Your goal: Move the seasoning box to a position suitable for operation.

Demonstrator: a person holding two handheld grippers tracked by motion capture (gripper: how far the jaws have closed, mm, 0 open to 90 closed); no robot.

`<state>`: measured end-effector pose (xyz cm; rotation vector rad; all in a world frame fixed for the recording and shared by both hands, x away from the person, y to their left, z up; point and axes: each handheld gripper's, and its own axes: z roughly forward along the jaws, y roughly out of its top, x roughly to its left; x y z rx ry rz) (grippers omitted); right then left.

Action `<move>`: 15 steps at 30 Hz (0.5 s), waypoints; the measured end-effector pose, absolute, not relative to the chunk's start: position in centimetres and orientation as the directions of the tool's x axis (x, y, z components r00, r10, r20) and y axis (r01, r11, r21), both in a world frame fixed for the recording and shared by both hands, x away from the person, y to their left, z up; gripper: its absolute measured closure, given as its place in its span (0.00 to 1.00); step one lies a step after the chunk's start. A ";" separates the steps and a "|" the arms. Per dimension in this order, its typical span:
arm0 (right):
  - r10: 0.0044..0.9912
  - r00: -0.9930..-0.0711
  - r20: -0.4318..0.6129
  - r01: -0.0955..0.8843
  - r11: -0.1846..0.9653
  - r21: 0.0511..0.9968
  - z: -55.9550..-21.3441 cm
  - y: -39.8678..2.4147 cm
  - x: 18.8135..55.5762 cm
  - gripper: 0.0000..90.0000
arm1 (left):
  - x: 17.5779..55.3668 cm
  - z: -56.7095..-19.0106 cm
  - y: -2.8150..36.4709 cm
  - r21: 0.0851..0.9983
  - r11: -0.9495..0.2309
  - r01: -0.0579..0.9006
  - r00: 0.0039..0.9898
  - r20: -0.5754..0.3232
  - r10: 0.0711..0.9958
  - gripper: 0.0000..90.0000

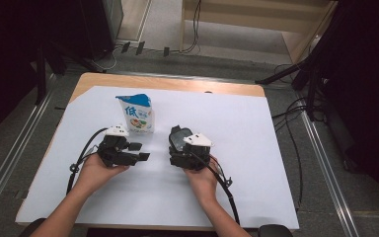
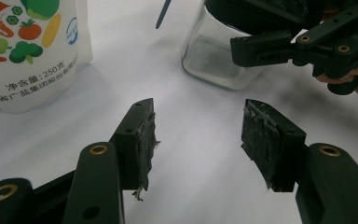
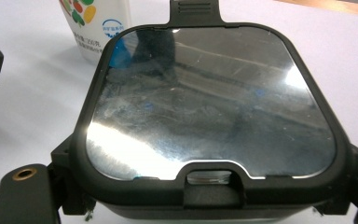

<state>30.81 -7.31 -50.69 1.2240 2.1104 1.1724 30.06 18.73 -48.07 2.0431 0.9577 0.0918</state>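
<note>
Glass jar [image 2: 214, 56] with a black-framed, mirror-bright lid [image 3: 209, 100] stands near the middle of the white sheet [image 1: 256, 148], gripped at its sides by the right gripper [image 1: 180, 143], whose jaws clamp the lid's rim from left and right in the right gripper view; one black pad presses the jar's shoulder in the left gripper view. A black tab juts from the lid's far edge and a small latch notch sits at its near edge. Just to the left, apart from the jar, the left gripper [image 1: 140, 152] rests on the sheet with its jaws about half open and nothing between the frayed, grey pads [image 2: 142, 140]; bare white surface shows in the gap. Beyond it stands a white and blue pouch [image 1: 137, 113], upright, its torn top open, near the left gripper's tips but not touching them, and well apart from the jar. On the pouch, printed vegetables, a blue round seal and the figure "250" followed by Chinese characters can be read; a large blue Chinese character marks its face in the high view. Open sheet stretches to the right of the jar and toward the person's side; the wooden table edge [image 1: 177, 83] shows along the far side. Both cables trail back past the person's forearms.
</note>
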 end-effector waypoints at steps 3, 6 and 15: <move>0.853 -0.519 0.057 0.498 0.247 0.831 -50.7 -7.3 30.8 0.17 | 30.2 -48.1 18.7 0.724 -0.344 0.598 0.705 -0.272 0.655 0.51; 0.848 -0.525 0.076 0.509 0.242 0.826 -50.6 -7.5 30.9 0.16 | 30.3 -48.1 18.6 0.727 -0.343 0.594 0.707 -0.270 0.653 0.51; 0.808 -0.578 0.116 0.490 0.229 0.841 -48.2 -9.3 30.0 0.15 | 30.4 -47.8 18.4 0.727 -0.342 0.595 0.707 -0.272 0.653 0.53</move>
